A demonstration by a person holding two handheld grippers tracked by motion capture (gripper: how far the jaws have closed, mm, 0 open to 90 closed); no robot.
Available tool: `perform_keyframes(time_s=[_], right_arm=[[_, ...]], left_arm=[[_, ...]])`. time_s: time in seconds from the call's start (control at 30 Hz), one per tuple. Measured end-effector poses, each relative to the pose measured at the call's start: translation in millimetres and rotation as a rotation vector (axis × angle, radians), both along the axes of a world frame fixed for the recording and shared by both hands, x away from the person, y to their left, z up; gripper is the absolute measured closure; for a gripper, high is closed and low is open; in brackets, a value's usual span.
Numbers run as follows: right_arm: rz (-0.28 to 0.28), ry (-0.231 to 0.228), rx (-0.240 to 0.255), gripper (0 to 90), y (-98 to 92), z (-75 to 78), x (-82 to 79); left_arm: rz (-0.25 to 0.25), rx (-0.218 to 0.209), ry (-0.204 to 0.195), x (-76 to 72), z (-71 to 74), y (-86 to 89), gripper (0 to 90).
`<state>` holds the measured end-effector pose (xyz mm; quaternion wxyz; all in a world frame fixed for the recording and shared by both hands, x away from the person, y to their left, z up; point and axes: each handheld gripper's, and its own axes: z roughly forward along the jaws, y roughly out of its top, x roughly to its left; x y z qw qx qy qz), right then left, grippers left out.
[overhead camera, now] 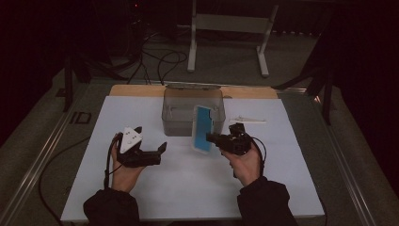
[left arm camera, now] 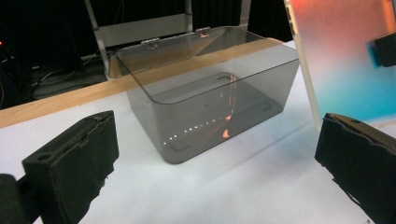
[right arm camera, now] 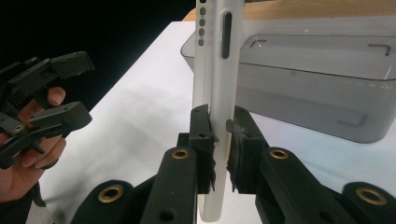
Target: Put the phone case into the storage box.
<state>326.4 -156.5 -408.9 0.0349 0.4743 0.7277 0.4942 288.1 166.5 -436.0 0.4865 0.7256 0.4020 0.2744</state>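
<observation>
A translucent white phone case (overhead camera: 203, 128) with a blue inner face stands on edge on the white sheet, just in front of a smoky grey clear box (overhead camera: 181, 113). My right gripper (overhead camera: 211, 138) is shut on the case's lower edge; in the right gripper view the pads (right arm camera: 201, 135) press both sides of the case (right arm camera: 217, 60). My left gripper (overhead camera: 150, 138) is to the left of the case, open and empty. Its jaws frame the box (left arm camera: 210, 107) in the left gripper view, with the case (left arm camera: 345, 60) at the right edge.
A white sheet (overhead camera: 188, 188) covers the table. A small white strip (overhead camera: 247, 120) lies to the right of the box. A wooden edge (overhead camera: 136, 90) runs behind it. A metal stand (overhead camera: 230, 23) and cables lie on the floor beyond the table.
</observation>
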Motion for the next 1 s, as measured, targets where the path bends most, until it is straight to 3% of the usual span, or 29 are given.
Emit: perform_keyframes(time_s=[0.43,1.0], right_arm=[[-0.008,0.001,-0.003,81.6,0.8,7.9,3.6],[-0.013,-0.002,-0.007,81.6,-0.9,17.0,9.1]], left_arm=[[-0.008,-0.013,-0.072,-22.6,-9.8,34.4,0.2],[0.022,-0.015,-0.085,-51.0,-37.2,67.8,0.2]])
